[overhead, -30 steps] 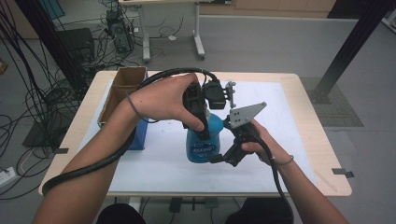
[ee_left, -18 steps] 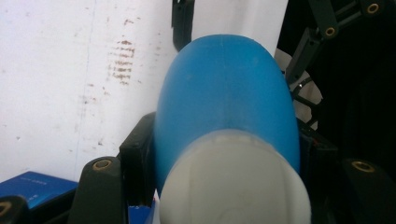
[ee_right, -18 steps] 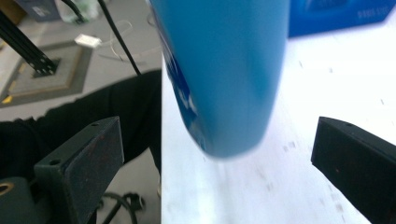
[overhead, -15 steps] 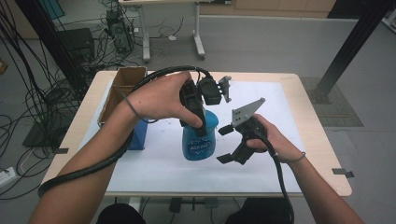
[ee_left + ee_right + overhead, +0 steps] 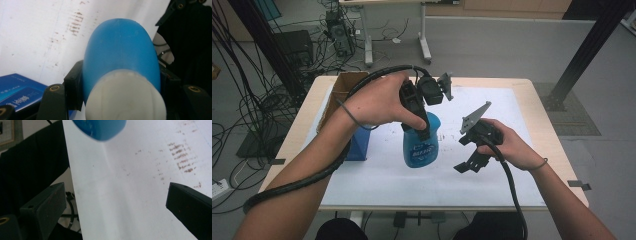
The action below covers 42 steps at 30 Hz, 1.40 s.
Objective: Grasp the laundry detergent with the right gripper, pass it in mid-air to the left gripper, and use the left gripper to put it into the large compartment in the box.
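Observation:
A blue plastic bottle point(image 5: 421, 145) with a printed label hangs upright over the white mat point(image 5: 492, 175). My left gripper point(image 5: 419, 127) comes down from above and is shut on its upper part. In the left gripper view both jaws press the sides of the bottle point(image 5: 120, 50), whose white end is nearest the camera. My right gripper point(image 5: 469, 165) stands open just right of the bottle, apart from it. In the right gripper view its jaws are wide apart with nothing between them, and the bottle's base point(image 5: 100, 127) shows at the top edge.
A blue box point(image 5: 359, 145) lies at the mat's left edge, with an open cardboard box point(image 5: 344, 87) behind it at the table's back left. The mat carries brown smudges point(image 5: 182, 157). Cables trail from both grippers towards the person.
The left gripper has carried the bottle slightly left. The right gripper has drawn back to the right, away from the bottle's side.

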{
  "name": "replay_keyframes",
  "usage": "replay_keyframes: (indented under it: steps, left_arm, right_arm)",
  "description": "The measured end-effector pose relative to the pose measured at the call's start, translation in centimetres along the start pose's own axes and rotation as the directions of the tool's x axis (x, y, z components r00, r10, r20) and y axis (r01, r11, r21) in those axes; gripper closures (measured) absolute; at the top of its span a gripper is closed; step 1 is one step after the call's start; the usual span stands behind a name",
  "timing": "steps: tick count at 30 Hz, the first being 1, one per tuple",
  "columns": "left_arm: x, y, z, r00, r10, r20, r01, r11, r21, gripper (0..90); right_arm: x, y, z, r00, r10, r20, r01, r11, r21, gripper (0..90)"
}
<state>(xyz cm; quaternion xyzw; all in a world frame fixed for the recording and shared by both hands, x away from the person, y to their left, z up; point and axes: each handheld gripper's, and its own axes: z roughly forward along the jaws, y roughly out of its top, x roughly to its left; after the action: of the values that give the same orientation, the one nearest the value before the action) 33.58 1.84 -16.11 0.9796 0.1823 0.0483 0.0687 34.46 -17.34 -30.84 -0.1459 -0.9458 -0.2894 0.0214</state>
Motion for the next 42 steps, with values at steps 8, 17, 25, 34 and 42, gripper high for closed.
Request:
replay_keyframes:
  steps: [8,17,25,34,42]
  left_arm:
    - [1.4,-0.7,-1.1,0.9900,-0.140,-0.015,0.140,0.9901,-0.008,37.9]
    - [2.3,-1.2,-3.2,0.9681,-0.248,-0.036,0.247,0.9687,-0.018,37.8]
    - [3.8,-2.0,-5.1,0.9415,-0.333,-0.050,0.333,0.9428,-0.020,37.8]
    - [6.3,-3.5,-7.0,0.8957,-0.434,-0.099,0.433,0.9010,-0.027,37.8]
    - [8.7,-5.8,-8.1,0.8282,-0.549,-0.115,0.547,0.8358,-0.050,37.8]
  right_arm:
    - [-0.3,-0.1,0.3,0.9987,0.028,0.043,-0.034,0.991,0.133,3.4]
    - [-0.4,-0.2,0.6,0.9964,0.039,0.076,-0.052,0.981,0.185,3.9]
    - [-0.4,-0.3,0.9,0.9958,0.051,0.076,-0.065,0.979,0.191,3.7]
    - [-0.6,-0.6,0.9,0.9930,0.072,0.094,-0.090,0.976,0.200,3.9]
    - [-0.7,-0.9,0.9,0.9916,0.079,0.102,-0.098,0.976,0.194,3.7]
